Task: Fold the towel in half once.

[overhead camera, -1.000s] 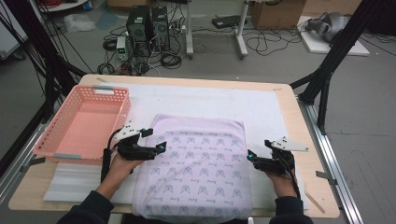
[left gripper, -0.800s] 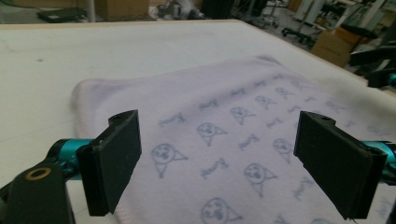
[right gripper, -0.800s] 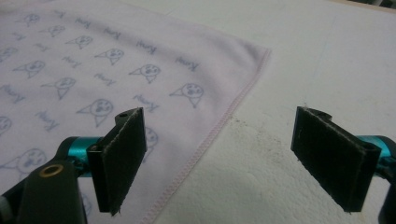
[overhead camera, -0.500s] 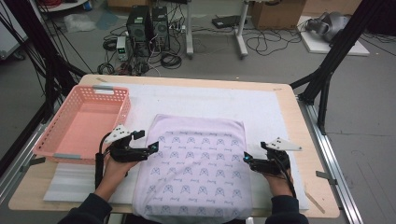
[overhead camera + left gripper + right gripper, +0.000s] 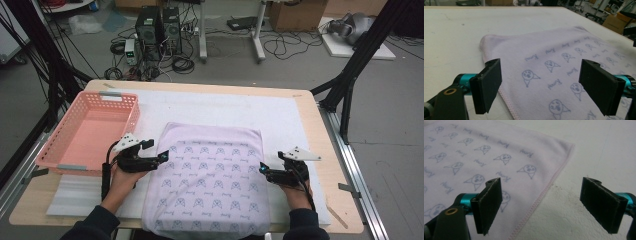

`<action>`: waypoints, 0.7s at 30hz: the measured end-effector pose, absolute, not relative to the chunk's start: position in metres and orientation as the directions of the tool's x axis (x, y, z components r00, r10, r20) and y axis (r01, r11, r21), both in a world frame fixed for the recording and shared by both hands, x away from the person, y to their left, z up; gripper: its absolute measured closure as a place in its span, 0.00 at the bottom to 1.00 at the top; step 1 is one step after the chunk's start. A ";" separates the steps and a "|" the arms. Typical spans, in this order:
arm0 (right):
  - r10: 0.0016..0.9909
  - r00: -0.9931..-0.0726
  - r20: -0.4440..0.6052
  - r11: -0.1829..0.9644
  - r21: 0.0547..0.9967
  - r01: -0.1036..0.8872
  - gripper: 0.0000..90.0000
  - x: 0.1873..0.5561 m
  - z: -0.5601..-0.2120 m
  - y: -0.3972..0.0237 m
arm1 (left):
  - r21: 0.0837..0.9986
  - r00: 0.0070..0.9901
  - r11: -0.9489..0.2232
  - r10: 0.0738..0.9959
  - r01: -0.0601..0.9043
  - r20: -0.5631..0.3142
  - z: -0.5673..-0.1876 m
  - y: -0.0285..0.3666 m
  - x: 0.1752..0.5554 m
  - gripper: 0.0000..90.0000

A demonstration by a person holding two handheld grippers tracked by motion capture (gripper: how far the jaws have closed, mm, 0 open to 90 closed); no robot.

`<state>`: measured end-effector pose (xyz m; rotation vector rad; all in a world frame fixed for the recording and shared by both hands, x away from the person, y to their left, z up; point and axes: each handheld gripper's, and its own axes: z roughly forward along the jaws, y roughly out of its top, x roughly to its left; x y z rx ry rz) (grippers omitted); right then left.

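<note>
towel (image 5: 210, 180): pale lilac, printed, flat mid-bench on white mat (image 5: 280, 115), near edge cut off by frame | left gripper (image 5: 161, 156): fingers wide apart, empty, straddling towel's left hem | right gripper (image 5: 263, 169): fingers wide apart, empty, at right hem | pink basket (image 5: 90, 131): far left

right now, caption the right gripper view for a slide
Open right hand-held gripper straddling the stitched edge of a patterned towel.

Your high view looks forward and down over the bench (image 5: 310, 107); both gripper views sit low and close, facing inward across the same towel (image 5: 210, 175).
</note>
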<state>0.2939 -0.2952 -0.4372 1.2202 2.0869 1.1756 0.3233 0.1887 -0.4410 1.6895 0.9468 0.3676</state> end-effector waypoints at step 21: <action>0.867 -0.491 0.081 0.263 0.763 0.590 0.19 0.351 -0.446 -0.283 | 0.812 0.511 -0.115 0.825 0.572 -0.242 -0.442 0.176 0.379 0.32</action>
